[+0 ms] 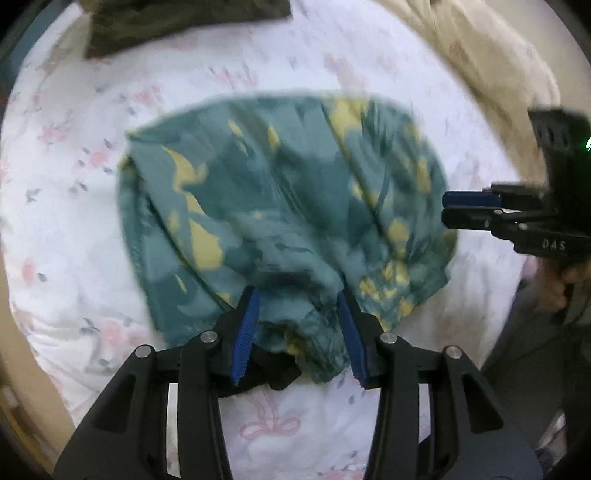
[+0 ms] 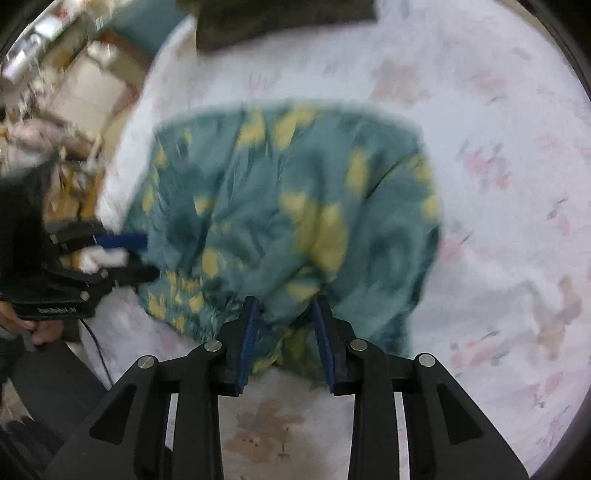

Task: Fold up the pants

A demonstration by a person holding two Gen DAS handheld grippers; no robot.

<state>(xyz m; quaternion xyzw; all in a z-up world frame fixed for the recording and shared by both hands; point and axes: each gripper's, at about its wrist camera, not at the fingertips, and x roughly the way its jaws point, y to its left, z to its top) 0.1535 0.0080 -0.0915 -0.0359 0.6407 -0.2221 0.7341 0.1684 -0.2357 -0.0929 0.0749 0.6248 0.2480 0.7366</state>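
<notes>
The teal pants with yellow patches [image 1: 280,206] lie folded in a rumpled heap on the white floral bedsheet [image 1: 74,192]. My left gripper [image 1: 297,299] is open, its blue pads either side of the near edge of the cloth. My right gripper [image 2: 284,306] is open too, its pads straddling the near edge of the pants [image 2: 295,206]. In the left wrist view the right gripper [image 1: 448,210] shows at the pants' right edge. In the right wrist view the left gripper [image 2: 147,254] shows at the pants' left edge. Both views are blurred.
A dark olive folded garment [image 1: 177,22] lies at the far end of the bed, also in the right wrist view [image 2: 284,18]. A cream duvet [image 1: 480,48] lies at the far right. Cluttered floor and boxes [image 2: 74,92] lie beyond the bed's left edge.
</notes>
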